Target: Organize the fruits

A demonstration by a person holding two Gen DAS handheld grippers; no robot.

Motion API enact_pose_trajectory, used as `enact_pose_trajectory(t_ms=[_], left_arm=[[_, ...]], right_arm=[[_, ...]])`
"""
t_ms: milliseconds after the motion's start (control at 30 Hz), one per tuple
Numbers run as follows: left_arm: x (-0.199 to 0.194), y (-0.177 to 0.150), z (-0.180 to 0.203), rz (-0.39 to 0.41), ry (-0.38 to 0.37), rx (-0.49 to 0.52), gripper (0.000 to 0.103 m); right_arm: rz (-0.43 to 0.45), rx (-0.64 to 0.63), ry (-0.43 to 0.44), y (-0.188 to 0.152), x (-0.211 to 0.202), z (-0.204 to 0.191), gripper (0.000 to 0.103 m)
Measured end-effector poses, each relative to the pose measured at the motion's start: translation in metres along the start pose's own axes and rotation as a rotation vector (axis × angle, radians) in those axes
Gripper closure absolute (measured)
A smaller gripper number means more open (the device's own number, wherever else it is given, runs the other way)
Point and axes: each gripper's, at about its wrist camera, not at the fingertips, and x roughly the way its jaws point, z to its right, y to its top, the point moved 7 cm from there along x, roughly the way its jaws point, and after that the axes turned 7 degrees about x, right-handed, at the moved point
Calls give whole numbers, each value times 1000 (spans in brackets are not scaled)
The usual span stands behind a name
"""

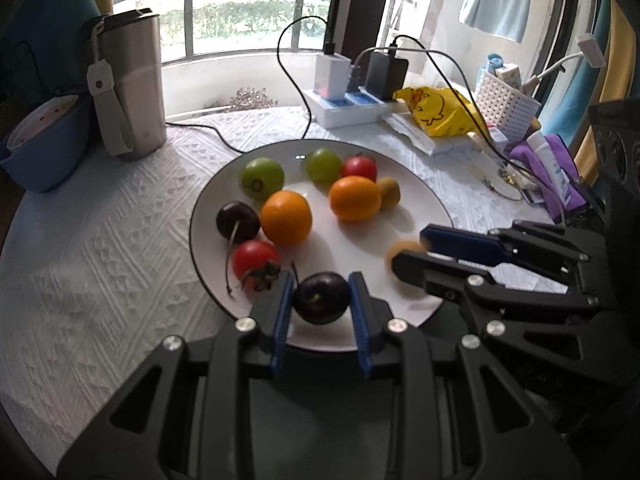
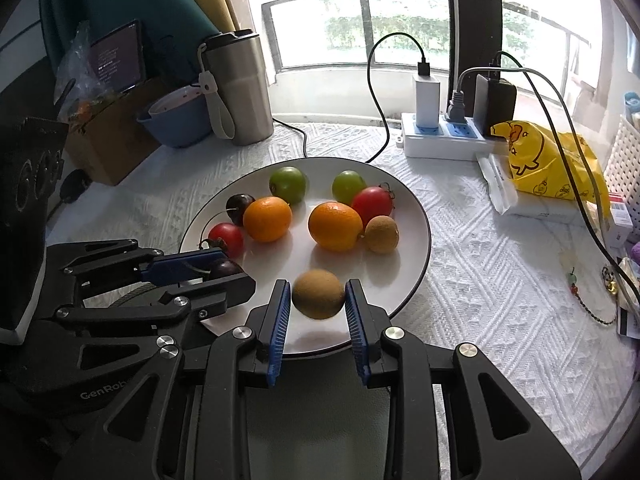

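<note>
While the left gripper point(image 1: 320, 296) held its blue pads clamped on a dark cherry point(image 1: 320, 298) at the plate's point(image 1: 208, 200) six o'clock rim, the right gripper point(image 2: 318, 294) pinched a brown kiwi-like fruit point(image 2: 319, 294) just beside it, at about four o'clock in the left view. Farther in, two oranges point(image 2: 267, 219) sat mid-plate, a red tomato point(image 1: 256, 263) and a second cherry point(image 1: 237, 222) at nine o'clock, two green fruits point(image 1: 262, 178) at twelve. Beyond the rim, a steel tumbler point(image 1: 130, 84) stood at ten o'clock, a power strip point(image 2: 444, 140) with trailing cables at one, a yellow bag point(image 2: 548, 164) at two. Bare tablecloth point(image 1: 100, 260) lay open at eight o'clock.
</note>
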Motion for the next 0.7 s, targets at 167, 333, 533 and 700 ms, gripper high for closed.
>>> enact_pose_trajectory(t_ms=[167, 333, 533, 700], left_arm=[[-3, -2, 0, 2, 5, -1, 73], [-12, -4, 0, 12, 9, -5, 67], [-30, -8, 0, 38, 5, -13, 58], [-49, -14, 2, 65, 7, -13, 58]], right_arm=[[-4, 7, -21, -1, -5, -1, 73], [7, 15, -43, -2, -16, 0, 73], [23, 15, -57, -7, -33, -7, 73], [40, 14, -65, -13, -48, -14, 73]])
